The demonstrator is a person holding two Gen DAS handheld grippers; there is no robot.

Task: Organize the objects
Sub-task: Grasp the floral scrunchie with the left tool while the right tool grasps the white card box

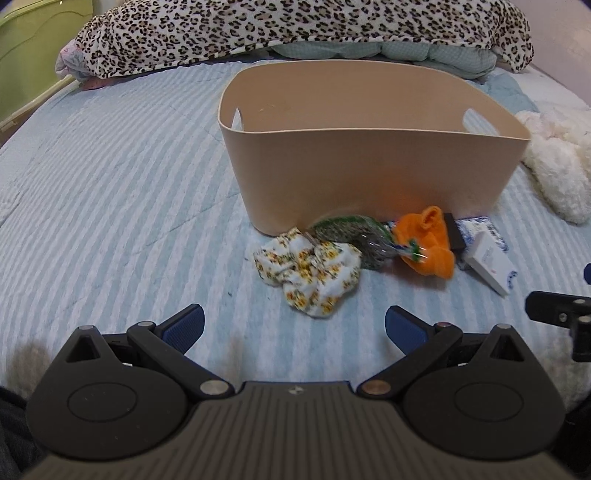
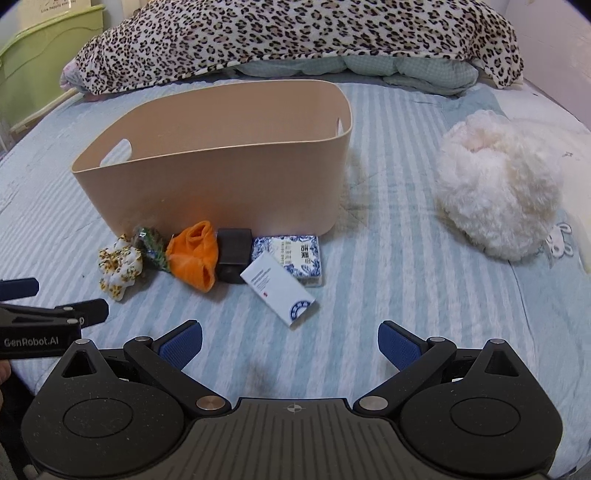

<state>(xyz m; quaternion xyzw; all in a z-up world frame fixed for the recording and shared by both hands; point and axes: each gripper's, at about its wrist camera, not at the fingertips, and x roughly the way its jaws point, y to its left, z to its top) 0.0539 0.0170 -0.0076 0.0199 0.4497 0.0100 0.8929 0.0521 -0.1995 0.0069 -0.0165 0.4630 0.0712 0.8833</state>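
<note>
A beige bin (image 1: 369,177) (image 2: 221,177) stands on the striped bed. In front of it lies a row of small things: a floral scrunchie (image 1: 310,273) (image 2: 118,266), a green wrapped packet (image 1: 354,236) (image 2: 151,243), an orange cloth (image 1: 424,243) (image 2: 195,254), a black box (image 2: 232,251), a blue-patterned box (image 2: 291,254) and a white box (image 1: 489,262) (image 2: 280,295). My left gripper (image 1: 294,325) is open and empty, just short of the scrunchie. My right gripper (image 2: 290,341) is open and empty, just short of the white box.
A fluffy white plush (image 2: 498,188) (image 1: 557,158) lies right of the bin. A leopard-print blanket (image 1: 295,33) (image 2: 288,37) is piled at the far end. A green bin (image 2: 44,62) stands off the bed at far left.
</note>
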